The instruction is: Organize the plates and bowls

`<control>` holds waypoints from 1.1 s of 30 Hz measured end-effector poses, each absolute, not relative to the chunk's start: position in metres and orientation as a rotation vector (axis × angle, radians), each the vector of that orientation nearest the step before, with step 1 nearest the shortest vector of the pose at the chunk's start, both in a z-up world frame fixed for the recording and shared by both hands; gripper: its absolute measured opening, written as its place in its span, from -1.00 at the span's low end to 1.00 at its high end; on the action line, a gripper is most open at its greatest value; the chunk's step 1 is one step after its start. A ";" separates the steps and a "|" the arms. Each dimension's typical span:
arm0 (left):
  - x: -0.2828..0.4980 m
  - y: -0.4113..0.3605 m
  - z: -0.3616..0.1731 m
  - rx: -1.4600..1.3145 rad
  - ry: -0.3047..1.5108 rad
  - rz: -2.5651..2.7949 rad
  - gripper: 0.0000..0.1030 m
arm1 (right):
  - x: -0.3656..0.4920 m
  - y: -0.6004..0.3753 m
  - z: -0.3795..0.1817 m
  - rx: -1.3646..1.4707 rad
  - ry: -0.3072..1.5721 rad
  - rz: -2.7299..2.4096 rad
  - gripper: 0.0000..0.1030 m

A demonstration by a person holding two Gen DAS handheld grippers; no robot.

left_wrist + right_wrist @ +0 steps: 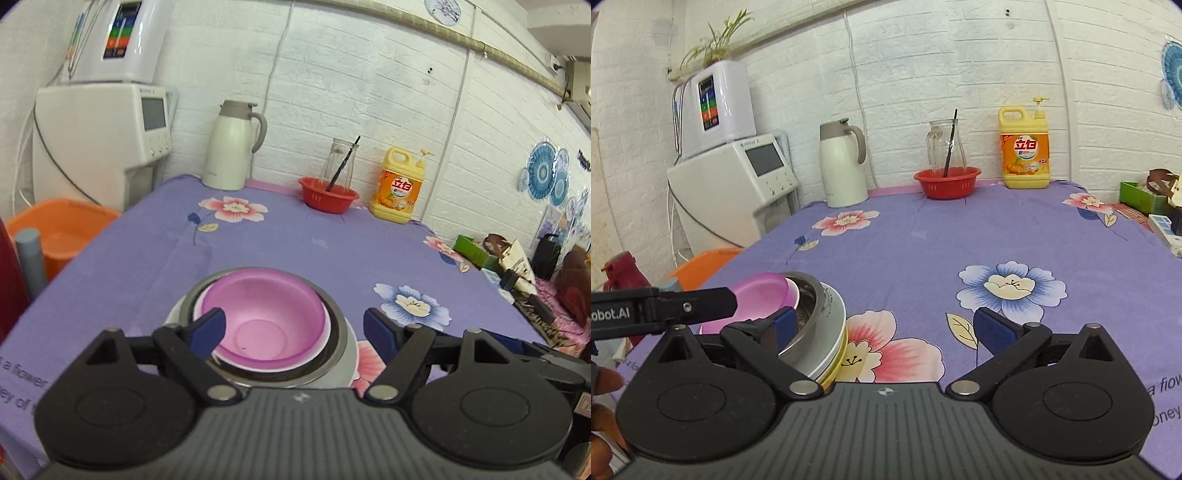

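Nearest, the left tool [293, 328] stands wide open, holding nothing, its left pad over the rim of the pink bowl [266, 325]. That bowl sits nested in a steel bowl [807, 314] on stacked plates [834, 343], at the bench's [295, 236] near left edge. The right tool [886, 328] gapes empty just right of the stack. Keep both clear of the rims so the pile isn't nudged. Far back stands a red basket [327, 199].

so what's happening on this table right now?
A person is tidying dishes with a hand-held gripper in each hand. A pink bowl sits nested in a steel bowl on stacked plates, on the purple floral tablecloth. The left hand-held gripper hangs open around the stack; the right hand-held gripper is open, empty, beside it.
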State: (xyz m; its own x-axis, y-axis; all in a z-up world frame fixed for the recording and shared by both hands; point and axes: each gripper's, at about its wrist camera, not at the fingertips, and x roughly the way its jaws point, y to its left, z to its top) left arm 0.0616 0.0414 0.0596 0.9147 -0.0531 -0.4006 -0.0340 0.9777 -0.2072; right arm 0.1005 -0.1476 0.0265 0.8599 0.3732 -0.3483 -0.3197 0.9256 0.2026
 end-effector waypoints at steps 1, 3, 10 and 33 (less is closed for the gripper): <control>0.058 0.040 0.058 -0.205 0.415 -0.012 0.49 | 0.099 -0.150 0.023 0.161 0.397 0.359 1.00; 0.053 0.037 0.052 -0.199 0.427 -0.012 0.49 | 0.093 -0.155 0.014 0.194 0.425 0.333 1.00; 0.024 0.018 0.028 -0.126 0.472 -0.022 0.49 | 0.059 -0.170 -0.010 0.262 0.535 0.213 1.00; -0.016 0.014 0.018 -0.107 0.444 -0.021 0.49 | -0.003 -0.169 -0.011 0.270 0.528 0.236 1.00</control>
